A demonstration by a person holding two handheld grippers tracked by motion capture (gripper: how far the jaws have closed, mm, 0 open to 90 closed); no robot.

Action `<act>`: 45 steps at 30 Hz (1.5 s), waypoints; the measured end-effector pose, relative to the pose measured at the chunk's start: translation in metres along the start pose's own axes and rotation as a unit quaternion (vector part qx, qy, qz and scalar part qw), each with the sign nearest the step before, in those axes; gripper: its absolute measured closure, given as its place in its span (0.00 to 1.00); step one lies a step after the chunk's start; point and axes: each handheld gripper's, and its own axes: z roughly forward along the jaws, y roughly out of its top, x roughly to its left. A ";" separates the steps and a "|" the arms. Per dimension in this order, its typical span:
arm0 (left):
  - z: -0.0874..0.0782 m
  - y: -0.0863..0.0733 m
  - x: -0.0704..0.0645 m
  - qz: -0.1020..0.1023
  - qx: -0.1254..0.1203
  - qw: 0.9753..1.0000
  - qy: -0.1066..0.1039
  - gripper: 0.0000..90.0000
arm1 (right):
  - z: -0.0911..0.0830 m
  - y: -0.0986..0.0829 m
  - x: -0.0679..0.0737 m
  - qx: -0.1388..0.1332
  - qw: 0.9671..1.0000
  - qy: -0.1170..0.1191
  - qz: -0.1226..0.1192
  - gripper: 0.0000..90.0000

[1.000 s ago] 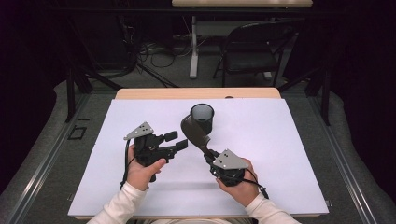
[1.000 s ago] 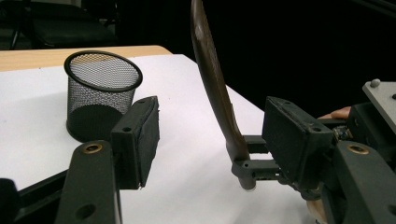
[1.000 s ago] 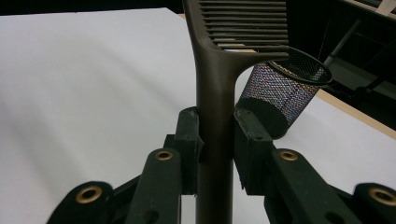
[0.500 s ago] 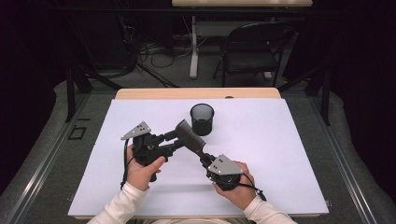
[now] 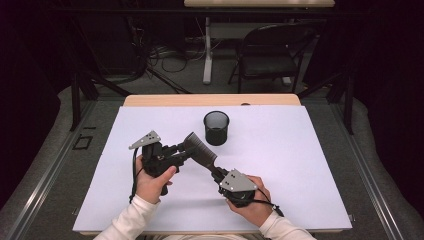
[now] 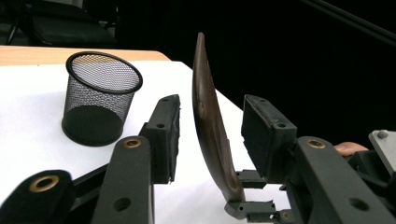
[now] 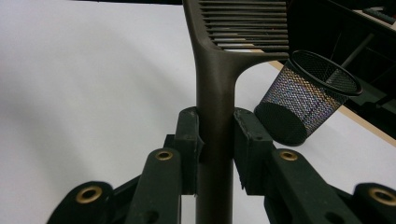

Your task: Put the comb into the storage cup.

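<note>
Right tool (image 7: 215, 149) clamps unmarked brown comb (image 7: 219, 74); no writing legible.

We see a dim room beyond a wooden table (image 5: 210, 100) whose top is covered by a white sheet (image 5: 300, 150). Behind it stands a dark folding chair (image 5: 267, 52) beside the pale leg of a second table (image 5: 207, 50). Black cables (image 5: 165, 52) lie tangled on the grey floor (image 5: 65, 110), and dark stand legs (image 5: 75, 100) rise at the left. The far walls are lost in darkness.
</note>
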 end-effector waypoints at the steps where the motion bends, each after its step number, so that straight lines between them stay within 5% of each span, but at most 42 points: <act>1: 0.000 0.000 0.000 -0.002 -0.001 1.000 0.001 0.66 | 0.000 0.000 0.001 -0.001 1.000 -0.001 -0.003 0.81; 45: 0.003 -0.006 0.009 -0.071 -0.003 0.997 -0.032 0.93 | 0.003 -0.002 0.011 -0.004 1.000 0.013 -0.016 0.81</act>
